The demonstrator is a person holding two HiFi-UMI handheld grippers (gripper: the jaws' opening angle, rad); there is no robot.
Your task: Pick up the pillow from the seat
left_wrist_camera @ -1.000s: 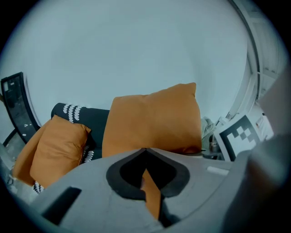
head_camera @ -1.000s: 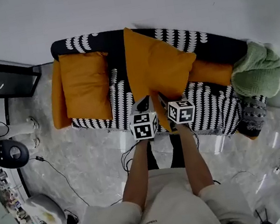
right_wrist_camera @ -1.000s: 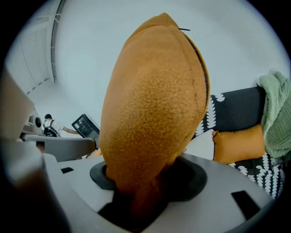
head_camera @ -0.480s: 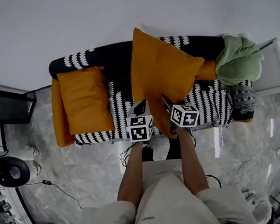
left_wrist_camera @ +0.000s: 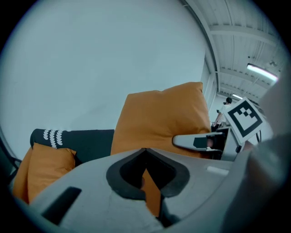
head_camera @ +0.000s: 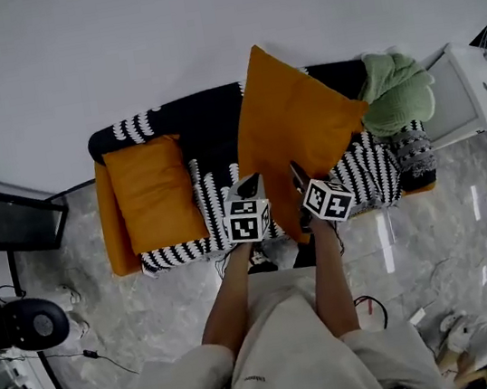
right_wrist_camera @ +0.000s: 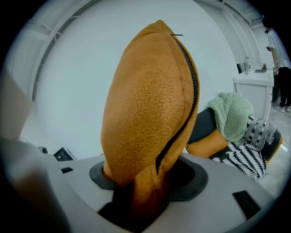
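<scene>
The right claw (head_camera: 298, 174) was clenched on the pillow's (head_camera: 294, 135) lower corner, with the orange fabric bunched thick between its jaws. The left claw (head_camera: 248, 183) sat just beside it, pinching a thin fold of the same edge. Neither grip had loosened over the last second.

What had changed was height. Both claws had come up and toward the person, and the pillow had risen with them. A second earlier its lower part lay down across the striped seat (head_camera: 183, 244). Now it stood up from the jaws, and its top corner showed against the white wall (head_camera: 199, 31) beyond the backrest (head_camera: 203, 113). It appeared clear of the seat, held only by the two claws.

So the pick-up looked essentially done. What remained was to keep both grips firm, since the full weight hung from one edge. A second orange cushion (head_camera: 154, 194) lay untouched at the seat's left end, and a green blanket (head_camera: 397, 91) was heaped at the right.
</scene>
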